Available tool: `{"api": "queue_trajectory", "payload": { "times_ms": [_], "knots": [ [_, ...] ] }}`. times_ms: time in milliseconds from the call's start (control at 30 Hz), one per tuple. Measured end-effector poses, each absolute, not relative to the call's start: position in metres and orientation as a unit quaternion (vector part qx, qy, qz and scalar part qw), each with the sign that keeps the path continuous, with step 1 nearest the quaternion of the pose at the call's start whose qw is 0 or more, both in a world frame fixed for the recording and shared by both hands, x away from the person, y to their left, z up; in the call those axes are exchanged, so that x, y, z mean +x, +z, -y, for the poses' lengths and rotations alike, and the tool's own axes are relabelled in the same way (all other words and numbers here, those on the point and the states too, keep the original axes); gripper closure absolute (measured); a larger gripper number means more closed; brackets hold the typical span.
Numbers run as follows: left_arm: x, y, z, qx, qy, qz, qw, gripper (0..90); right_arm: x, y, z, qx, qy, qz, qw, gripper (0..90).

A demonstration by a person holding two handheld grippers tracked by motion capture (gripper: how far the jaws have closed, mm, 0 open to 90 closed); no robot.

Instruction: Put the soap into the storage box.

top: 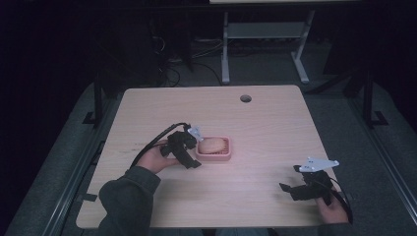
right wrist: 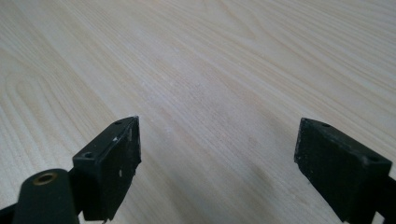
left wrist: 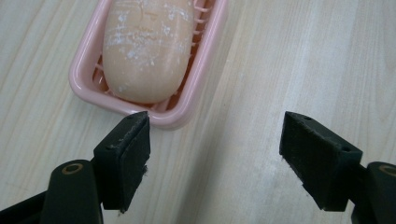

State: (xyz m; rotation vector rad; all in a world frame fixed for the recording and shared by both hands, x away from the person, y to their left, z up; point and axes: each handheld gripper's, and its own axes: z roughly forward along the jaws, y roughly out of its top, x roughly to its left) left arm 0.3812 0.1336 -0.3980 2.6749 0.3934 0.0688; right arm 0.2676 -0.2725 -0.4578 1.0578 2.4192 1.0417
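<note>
A wooden table [top: 265, 147] has a round hole [top: 245, 98] near its far edge; a desk frame [top: 265, 44] stands at top centre.

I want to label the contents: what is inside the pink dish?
A pale peach soap bar with white flecks lies in the pink dish. Slats show beside it; the dish floor under it is covered.

Dim in high view, room beyond table [top: 275, 123] near black, slight purple cast, grainy and soft. Gripper views far brighter, even light from above, no glare. Soft shadow on wood under right gripper [right wrist: 217, 163], faint one beside pink tray [left wrist: 205, 70]. Wood grain crisp mid-frame; near jaw bases slightly out of focus. Soap [left wrist: 147, 46] sharp, white specks clear.
</note>
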Motion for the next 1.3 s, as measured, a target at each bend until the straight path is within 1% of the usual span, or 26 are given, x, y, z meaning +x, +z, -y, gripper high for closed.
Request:
{"api": "queue_trajectory", "payload": {
  "times_ms": [900, 1300],
  "knots": [
    [0.356, -0.413, -0.16, 0.962, 0.019, -0.161, 0.22, 23.6, 0.267, -0.458, 0.272, 0.372, 0.357, -0.843, 0.152, 14.1],
    [0.342, -0.414, -0.171, 0.96, 0.022, -0.166, 0.226, 23.0, 0.267, -0.459, 0.273, 0.373, 0.354, -0.844, 0.154, 14.2]
  ]
}}
